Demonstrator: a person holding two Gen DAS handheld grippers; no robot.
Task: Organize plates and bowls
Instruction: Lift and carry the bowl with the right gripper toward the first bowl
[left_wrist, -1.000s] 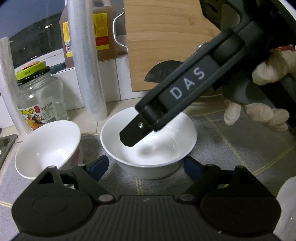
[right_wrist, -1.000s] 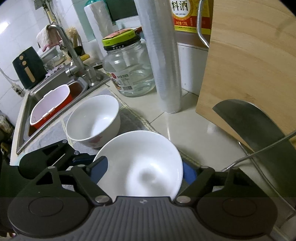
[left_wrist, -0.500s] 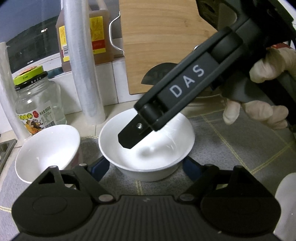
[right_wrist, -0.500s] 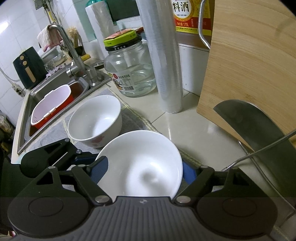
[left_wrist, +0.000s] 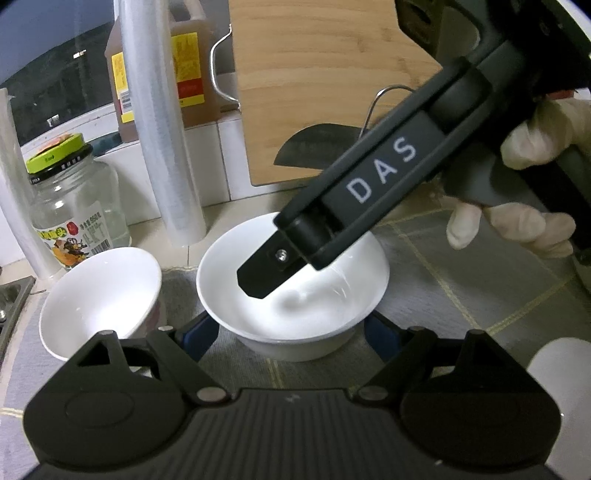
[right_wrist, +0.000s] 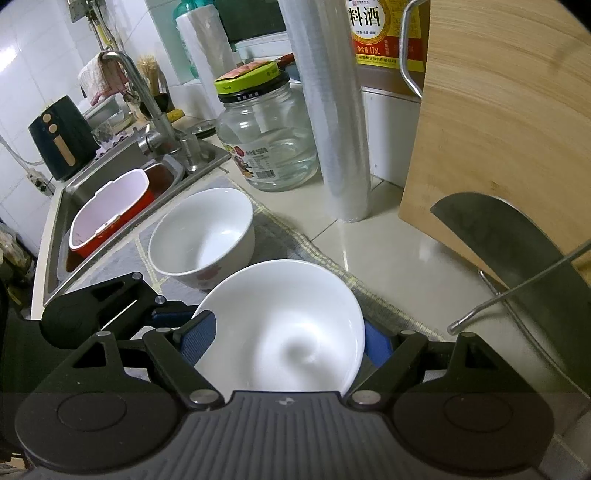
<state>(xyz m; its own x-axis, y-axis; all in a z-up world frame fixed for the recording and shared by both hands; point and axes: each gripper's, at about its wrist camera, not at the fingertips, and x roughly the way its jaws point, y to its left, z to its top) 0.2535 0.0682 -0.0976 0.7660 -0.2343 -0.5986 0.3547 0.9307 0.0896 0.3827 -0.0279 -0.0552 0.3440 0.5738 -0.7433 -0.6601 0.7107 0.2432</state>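
A wide white bowl (left_wrist: 295, 295) sits on a grey mat, also in the right wrist view (right_wrist: 284, 325). A deeper white bowl with a red print (left_wrist: 99, 299) stands just left of it, also in the right wrist view (right_wrist: 201, 236). My left gripper (left_wrist: 288, 334) is open, its blue pads (left_wrist: 195, 332) on either side of the wide bowl's base. My right gripper (right_wrist: 282, 338) is open around the same bowl, one finger (left_wrist: 266, 271) reaching over the bowl's inside.
A glass jar with a green lid (right_wrist: 264, 129), a roll of plastic film (right_wrist: 332, 110), a bottle of cooking wine (right_wrist: 384, 40), a wooden cutting board (right_wrist: 509, 122) and a cleaver (right_wrist: 517, 251) stand behind. A sink with a red tub (right_wrist: 110, 214) lies left. Another white dish edge (left_wrist: 561, 398) shows right.
The wide bowl has risen a little in the left wrist view and sits closer between the left pads. The right gripper stays around the bowl, hardly moved.
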